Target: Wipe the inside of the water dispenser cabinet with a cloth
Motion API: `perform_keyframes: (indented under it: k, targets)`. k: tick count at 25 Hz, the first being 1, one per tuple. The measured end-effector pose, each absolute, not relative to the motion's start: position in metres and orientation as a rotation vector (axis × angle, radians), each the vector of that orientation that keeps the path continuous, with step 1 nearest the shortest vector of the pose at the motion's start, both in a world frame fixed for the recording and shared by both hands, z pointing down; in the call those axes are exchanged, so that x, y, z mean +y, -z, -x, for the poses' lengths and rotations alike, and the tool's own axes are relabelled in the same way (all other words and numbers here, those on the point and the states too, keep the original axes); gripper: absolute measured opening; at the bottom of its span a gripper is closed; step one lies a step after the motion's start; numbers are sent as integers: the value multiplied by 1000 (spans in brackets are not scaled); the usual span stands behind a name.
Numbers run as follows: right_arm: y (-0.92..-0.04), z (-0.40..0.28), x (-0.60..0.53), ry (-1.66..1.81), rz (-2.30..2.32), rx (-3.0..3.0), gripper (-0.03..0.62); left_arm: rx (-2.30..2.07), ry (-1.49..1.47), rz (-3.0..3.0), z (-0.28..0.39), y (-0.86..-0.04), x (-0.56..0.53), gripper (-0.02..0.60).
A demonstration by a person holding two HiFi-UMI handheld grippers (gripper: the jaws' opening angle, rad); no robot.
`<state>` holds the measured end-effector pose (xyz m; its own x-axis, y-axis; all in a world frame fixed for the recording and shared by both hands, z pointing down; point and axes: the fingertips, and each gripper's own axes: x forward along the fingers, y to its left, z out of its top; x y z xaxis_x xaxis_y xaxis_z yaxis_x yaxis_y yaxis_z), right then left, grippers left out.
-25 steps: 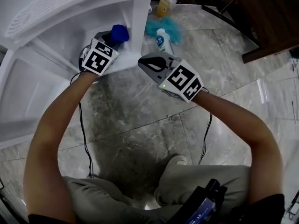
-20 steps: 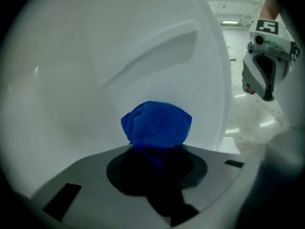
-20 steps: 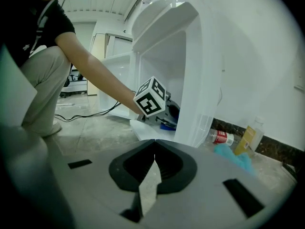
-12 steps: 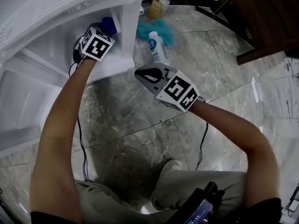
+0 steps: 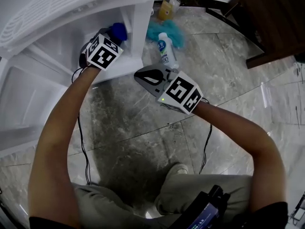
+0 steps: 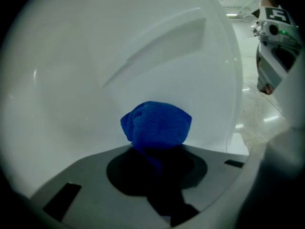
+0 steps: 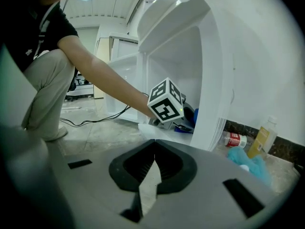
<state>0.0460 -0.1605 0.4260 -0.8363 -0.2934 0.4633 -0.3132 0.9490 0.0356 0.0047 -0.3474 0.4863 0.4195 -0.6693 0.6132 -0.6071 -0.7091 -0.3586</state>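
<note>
The white water dispenser cabinet [image 5: 136, 20] stands open on the floor at the upper left of the head view. My left gripper [image 5: 113, 37] reaches into its lower compartment, shut on a bunched blue cloth [image 5: 118, 31]. In the left gripper view the blue cloth [image 6: 156, 127] bulges out of my left gripper [image 6: 157, 159] against the cabinet's white inner wall [image 6: 143, 56]. My right gripper [image 5: 147, 75] hovers over the floor just outside the cabinet, shut with nothing in it. In its own view the right gripper [image 7: 152, 159] has its jaws together, and the left gripper's marker cube [image 7: 166, 104] shows inside the cabinet [image 7: 209, 80].
A teal cloth [image 5: 167, 30], a white bottle [image 5: 165, 49] and a yellow bottle [image 5: 166, 8] lie on the marble floor right of the cabinet. The open cabinet door [image 5: 24, 99] is at the left. Dark wooden furniture [image 5: 271, 18] stands at the upper right. A black cable [image 5: 83, 137] runs along the floor.
My left gripper has shifted a little inside the cabinet with the blue cloth still in it. The right gripper has stayed about where it was, still shut.
</note>
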Motion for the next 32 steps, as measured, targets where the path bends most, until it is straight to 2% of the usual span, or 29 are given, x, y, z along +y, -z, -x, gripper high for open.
perform_keyframes:
  k: [7, 16, 25, 32]
  targets:
    - [-431, -55, -153, -91, -432, -2621, -2, 1287, 1201, 2562, 6, -485, -378, 101]
    - [-429, -44, -155, -69, -403, -2630, -2, 1216, 1168, 2593, -6, -485, -341, 101]
    - [-442, -53, -145, -92, -389, -2608, -2, 1384, 1217, 2538, 8, -487, -383, 101]
    - [-449, -64, -150, -106, -404, -2566, -2, 1432, 1091, 2751, -1, -473, -359, 101]
